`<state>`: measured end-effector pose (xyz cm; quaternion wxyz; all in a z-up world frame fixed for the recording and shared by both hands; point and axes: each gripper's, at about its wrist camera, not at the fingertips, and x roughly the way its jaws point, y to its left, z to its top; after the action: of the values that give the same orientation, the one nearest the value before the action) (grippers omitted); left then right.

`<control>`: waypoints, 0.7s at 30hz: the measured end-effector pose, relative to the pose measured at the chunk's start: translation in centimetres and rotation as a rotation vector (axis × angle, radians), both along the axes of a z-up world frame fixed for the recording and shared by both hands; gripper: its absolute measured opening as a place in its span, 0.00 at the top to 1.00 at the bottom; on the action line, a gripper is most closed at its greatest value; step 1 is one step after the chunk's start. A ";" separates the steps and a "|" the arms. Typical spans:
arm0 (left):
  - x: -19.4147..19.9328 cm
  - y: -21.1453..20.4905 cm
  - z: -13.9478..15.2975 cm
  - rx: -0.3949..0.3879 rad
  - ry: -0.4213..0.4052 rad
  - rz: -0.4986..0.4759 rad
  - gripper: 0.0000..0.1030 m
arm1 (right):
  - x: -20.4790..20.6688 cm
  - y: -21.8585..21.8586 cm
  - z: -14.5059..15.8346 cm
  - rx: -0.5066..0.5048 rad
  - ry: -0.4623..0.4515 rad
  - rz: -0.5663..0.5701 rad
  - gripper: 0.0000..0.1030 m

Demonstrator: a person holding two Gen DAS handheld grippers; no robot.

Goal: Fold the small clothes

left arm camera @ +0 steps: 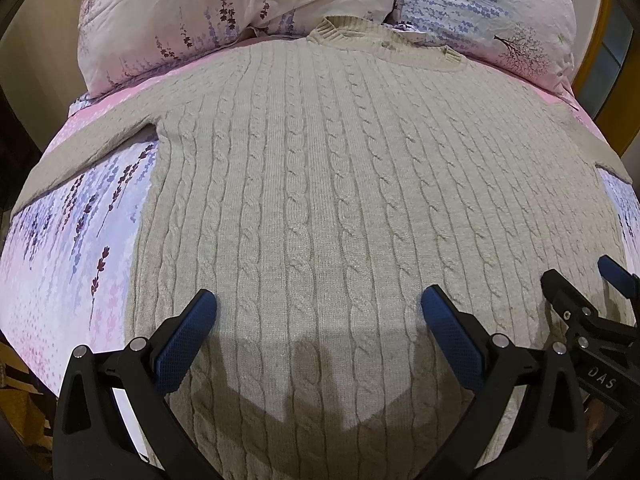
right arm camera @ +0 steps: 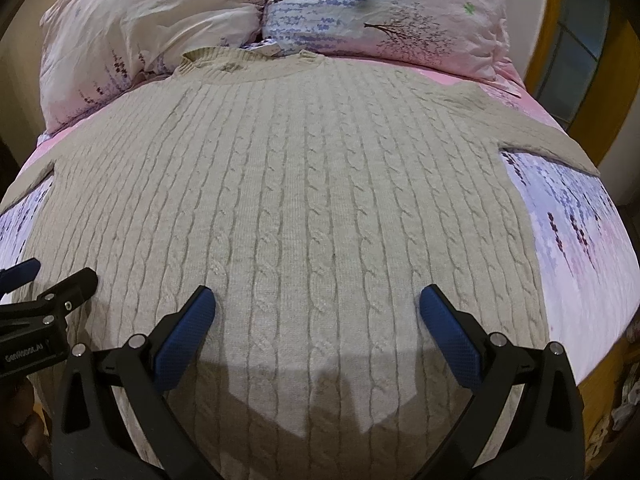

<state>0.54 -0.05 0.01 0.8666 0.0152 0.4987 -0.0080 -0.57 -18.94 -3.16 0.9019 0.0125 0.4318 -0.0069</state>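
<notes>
— Where does the left wrist camera look from?

— From low over the sweater (left arm camera: 320, 200) hem, close, facing up the bed (left arm camera: 60, 260) toward the pillows (left arm camera: 240, 8), with the right tongs (left arm camera: 580, 292) at its right edge.

— And the right one?

— Just beside it, facing the same way; the left tongs (right arm camera: 52, 280) show at its left edge. Both share the sweater and pillows.

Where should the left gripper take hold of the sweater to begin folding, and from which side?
The left sleeve, from the outer edge: it lies flat, spread clear of the sweater body, so the open left gripper could probably pinch its edge.
</notes>
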 end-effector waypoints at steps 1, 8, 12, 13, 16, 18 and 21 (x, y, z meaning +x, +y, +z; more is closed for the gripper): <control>0.0 0.0 0.0 0.001 0.002 -0.001 0.01 | 0.0 -0.1 0.0 0.003 -0.003 0.013 0.02; 0.4 0.0 0.0 0.002 0.028 -0.009 0.01 | 0.2 -0.5 0.1 0.014 -0.010 0.088 0.02; 0.6 0.0 0.0 0.003 0.032 -0.015 0.01 | 0.4 -0.7 0.2 0.020 -0.009 0.112 0.02; 0.7 0.0 0.0 0.003 0.024 -0.021 0.01 | 0.5 -1.0 0.4 0.045 -0.015 0.120 0.03; 0.9 0.2 0.1 -0.014 -0.007 -0.032 0.01 | 1.4 -4.1 1.5 0.163 -0.039 0.089 0.16; 1.2 0.5 0.4 -0.054 -0.024 -0.030 0.01 | 2.3 -7.5 2.4 0.225 -0.052 0.012 0.18; 2.0 1.1 1.1 -0.168 -0.075 -0.040 0.01 | 3.8 -14.8 3.7 0.315 -0.089 -0.178 0.26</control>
<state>2.51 1.05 1.09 0.8827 -0.0470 0.4629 -0.0664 3.24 -33.73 0.54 0.9029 0.1919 0.3843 -0.0185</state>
